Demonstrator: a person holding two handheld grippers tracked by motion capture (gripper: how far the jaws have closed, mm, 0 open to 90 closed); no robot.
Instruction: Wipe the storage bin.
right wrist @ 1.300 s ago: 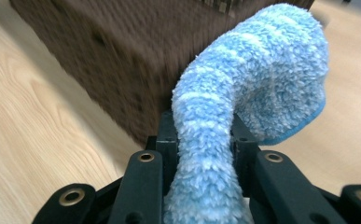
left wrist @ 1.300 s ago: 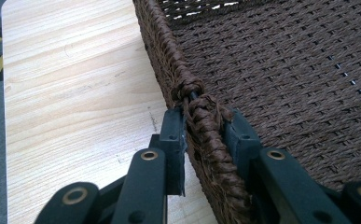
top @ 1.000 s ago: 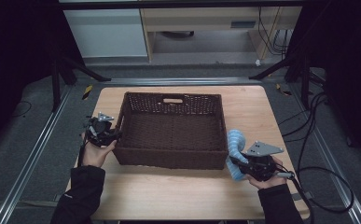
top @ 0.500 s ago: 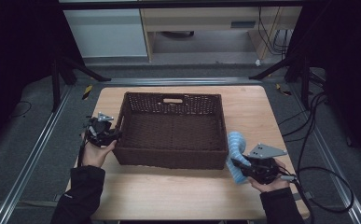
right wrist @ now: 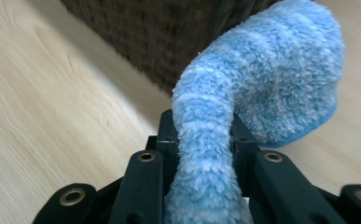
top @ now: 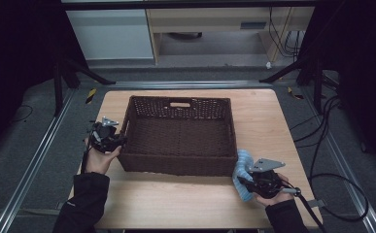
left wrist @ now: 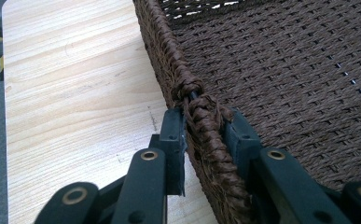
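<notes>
- I see the brown wicker basket (top: 178, 138) sitting square in the middle of the table, upright, with a handle slot in its far wall.
- My fluffy light-blue striped sock (right wrist: 243, 100) droops beside the basket's near right corner, bent over.

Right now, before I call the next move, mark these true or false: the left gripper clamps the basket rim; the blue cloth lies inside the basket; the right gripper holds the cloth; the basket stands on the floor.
1. The left gripper clamps the basket rim: true.
2. The blue cloth lies inside the basket: false, it is outside, by the basket's near right corner.
3. The right gripper holds the cloth: true.
4. The basket stands on the floor: false, it stands on the wooden table.
</notes>
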